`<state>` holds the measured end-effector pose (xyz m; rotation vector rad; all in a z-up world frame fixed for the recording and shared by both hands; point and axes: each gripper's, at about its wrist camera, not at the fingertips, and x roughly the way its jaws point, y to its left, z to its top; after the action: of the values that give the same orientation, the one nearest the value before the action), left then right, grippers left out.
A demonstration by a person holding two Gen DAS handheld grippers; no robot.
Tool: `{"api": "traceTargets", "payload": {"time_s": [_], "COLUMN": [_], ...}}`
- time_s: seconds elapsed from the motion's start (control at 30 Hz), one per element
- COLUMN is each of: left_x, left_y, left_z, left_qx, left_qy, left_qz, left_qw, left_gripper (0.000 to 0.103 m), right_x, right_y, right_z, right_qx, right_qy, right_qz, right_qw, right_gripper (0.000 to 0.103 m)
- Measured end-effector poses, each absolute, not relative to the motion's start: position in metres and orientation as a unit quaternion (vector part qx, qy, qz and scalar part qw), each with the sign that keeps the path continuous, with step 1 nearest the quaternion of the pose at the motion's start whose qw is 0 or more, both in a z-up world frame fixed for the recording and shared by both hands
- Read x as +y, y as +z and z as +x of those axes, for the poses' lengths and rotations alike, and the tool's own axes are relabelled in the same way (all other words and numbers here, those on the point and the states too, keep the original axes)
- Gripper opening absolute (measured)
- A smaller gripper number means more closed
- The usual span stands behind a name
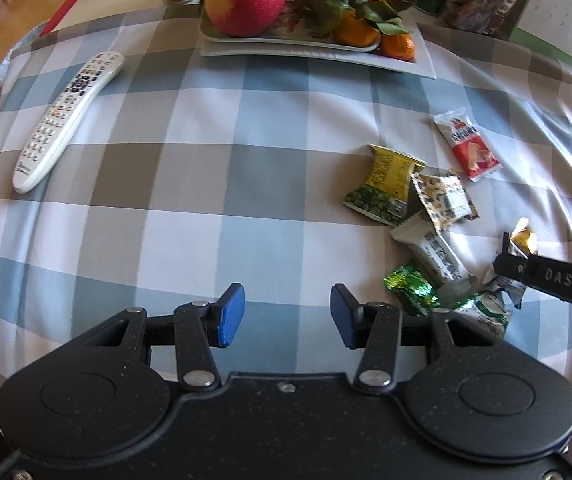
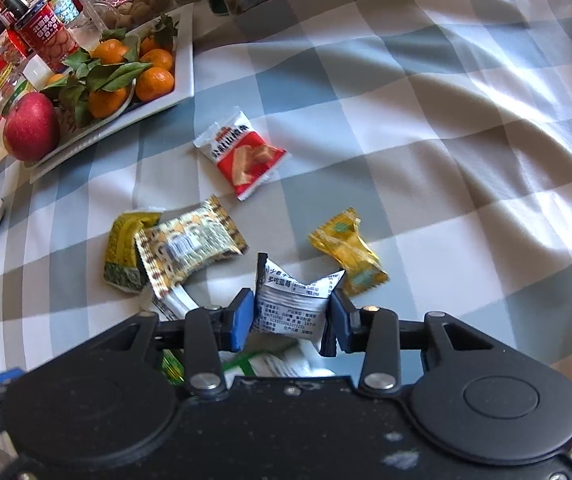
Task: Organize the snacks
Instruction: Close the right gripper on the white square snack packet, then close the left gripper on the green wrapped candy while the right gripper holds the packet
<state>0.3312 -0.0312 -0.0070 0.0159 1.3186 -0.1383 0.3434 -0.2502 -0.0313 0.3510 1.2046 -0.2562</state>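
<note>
The tabletop [image 2: 426, 128] wears a blue, grey and white checked cloth, with a white tray [image 2: 183, 60] of tangerines and a red apple [image 2: 31, 126] at the far edge. Loose snack packets lie scattered on the cloth. The right tongs [image 2: 292, 316] pinch a small white packet [image 2: 292, 304] across its middle — its ends flare up, so it is light, soft and crinkly, probably slippery foil; a hold across the filled belly seems safest. Its black print is Chinese, too fine to read surely. The left tongs [image 1: 283, 316] stand spread over bare cloth, holding nothing. The red-and-white packet [image 2: 241, 156] shows biscuit sticks — its lettering stays unclear.
</note>
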Motion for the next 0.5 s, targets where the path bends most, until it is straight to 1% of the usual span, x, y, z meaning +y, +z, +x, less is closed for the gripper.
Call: {"api": "traceTargets", "payload": {"time_s": [0.23,0.5], "left_x": [-0.050,-0.070], "left_y": [-0.015,-0.017], "left_z": [0.325,0.323], "left_qx": [0.622,0.609], "left_qy": [-0.109,-0.111], "left_qz": [-0.018,-0.028], "left_qw": [0.775,0.784], "left_gripper": [0.055,0.055], "right_x": [-0.264,-0.266], "right_y": [-0.028,-0.018], "right_z": [0.323,0.307], "right_qx": [0.574,0.566], "right_qy": [-0.130,-0.126], "right_qz": [0.160,0.156], "right_qw": [0.793,0.799], "right_gripper": [0.042,0.042]}}
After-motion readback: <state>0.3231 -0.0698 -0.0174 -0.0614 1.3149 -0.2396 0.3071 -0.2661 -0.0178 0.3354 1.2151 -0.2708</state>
